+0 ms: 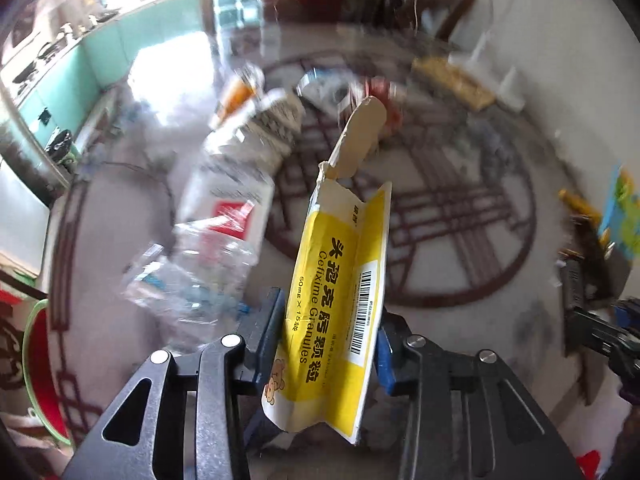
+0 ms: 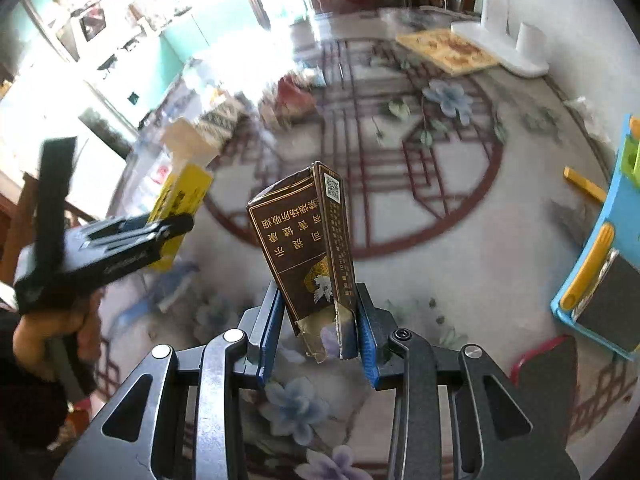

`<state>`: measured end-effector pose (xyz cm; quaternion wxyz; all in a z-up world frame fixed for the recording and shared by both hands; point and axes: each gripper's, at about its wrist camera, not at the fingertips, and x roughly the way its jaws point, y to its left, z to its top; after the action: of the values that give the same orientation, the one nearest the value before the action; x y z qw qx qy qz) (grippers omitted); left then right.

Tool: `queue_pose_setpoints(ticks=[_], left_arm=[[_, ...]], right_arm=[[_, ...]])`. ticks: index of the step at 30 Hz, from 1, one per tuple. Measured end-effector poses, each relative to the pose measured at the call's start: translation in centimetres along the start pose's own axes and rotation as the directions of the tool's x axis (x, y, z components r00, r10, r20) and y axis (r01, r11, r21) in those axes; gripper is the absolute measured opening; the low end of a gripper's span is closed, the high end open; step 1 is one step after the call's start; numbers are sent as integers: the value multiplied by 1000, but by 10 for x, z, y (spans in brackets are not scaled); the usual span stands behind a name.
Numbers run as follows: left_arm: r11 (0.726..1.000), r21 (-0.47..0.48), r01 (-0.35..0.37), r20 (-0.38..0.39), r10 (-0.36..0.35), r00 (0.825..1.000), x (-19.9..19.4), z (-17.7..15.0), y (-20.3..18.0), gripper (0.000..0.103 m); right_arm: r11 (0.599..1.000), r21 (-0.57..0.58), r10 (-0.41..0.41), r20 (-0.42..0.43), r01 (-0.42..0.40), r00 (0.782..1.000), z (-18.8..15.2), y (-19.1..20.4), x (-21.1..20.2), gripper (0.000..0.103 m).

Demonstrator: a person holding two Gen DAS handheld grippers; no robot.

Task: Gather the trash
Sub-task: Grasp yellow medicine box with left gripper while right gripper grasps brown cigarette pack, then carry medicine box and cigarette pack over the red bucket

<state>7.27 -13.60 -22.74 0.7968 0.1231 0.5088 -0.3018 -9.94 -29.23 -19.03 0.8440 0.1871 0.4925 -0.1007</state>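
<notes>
The left hand-held gripper (image 1: 330,344) is clamped on a flattened yellow medicine box (image 1: 336,292), which stands up between its pads. The right hand-held gripper (image 2: 316,320) is clamped on a crushed brown cigarette pack (image 2: 306,240), likewise upright in its jaws. Two pieces are thus picked up, though neither is binned yet. More litter waits on the patterned bench (image 1: 460,240) ahead and to the left of the left hand-held gripper: a crumpled clear plastic bottle (image 1: 192,272), with a white carton (image 1: 232,196) beyond it.
</notes>
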Motion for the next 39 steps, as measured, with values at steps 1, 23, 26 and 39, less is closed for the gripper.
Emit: queue_pose_setpoints(ticks=[1,23,26,39], left_arm=[[1000,-12,3,23,-3,1000,-12,0,2,38],[991,-127,-41,233,70,970,-134,-25,85,38],[989,-144,-44,242,78,967,-141,-30,96,38],[979,-197,-50,274,104,956,-165,-42,131,39]], right_arm=[[1000,-1,4,10,-4,1000,3,3,-3,33],[986,-169,41,128,-19,991,37,131,-12,33],[983,-179,48,133,-23,990,37,143,-11,33],[974,-227,62,145,-28,987,41,188,-9,33]])
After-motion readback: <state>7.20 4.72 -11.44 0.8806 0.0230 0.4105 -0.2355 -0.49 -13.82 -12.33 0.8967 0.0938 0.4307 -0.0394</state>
